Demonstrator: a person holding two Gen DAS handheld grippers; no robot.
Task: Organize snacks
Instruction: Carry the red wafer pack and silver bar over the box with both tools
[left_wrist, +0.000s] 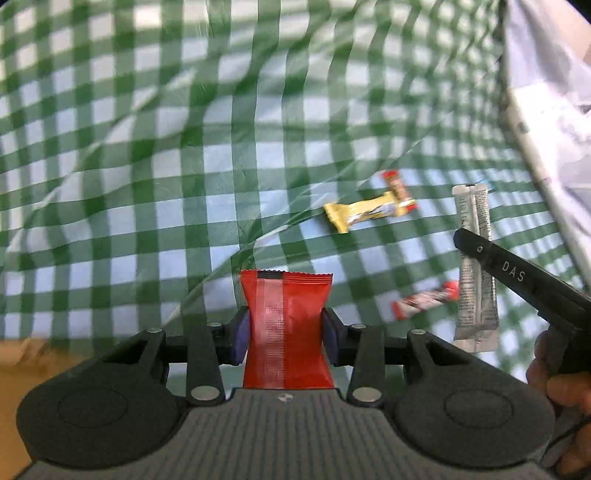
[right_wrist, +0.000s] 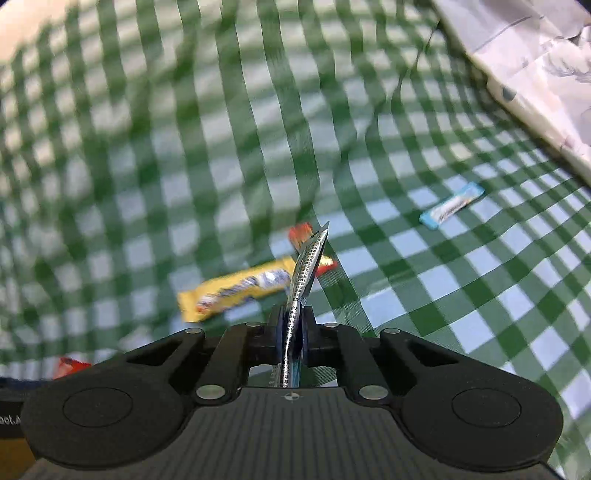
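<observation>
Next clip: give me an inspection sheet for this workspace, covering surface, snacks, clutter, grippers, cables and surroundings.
Surface: wrinkled green-checked cloth.
Job's things: red packet and silver sachet held; yellow bar, two red-ended bars and blue packet on the cloth.
Clutter: nothing seen.
Grippers: left hand-held gripper shut on the red packet; right hand-held gripper shut on the silver sachet.
Cables: thin dark one, far edge.
Surroundings: pale printed fabric.
</observation>
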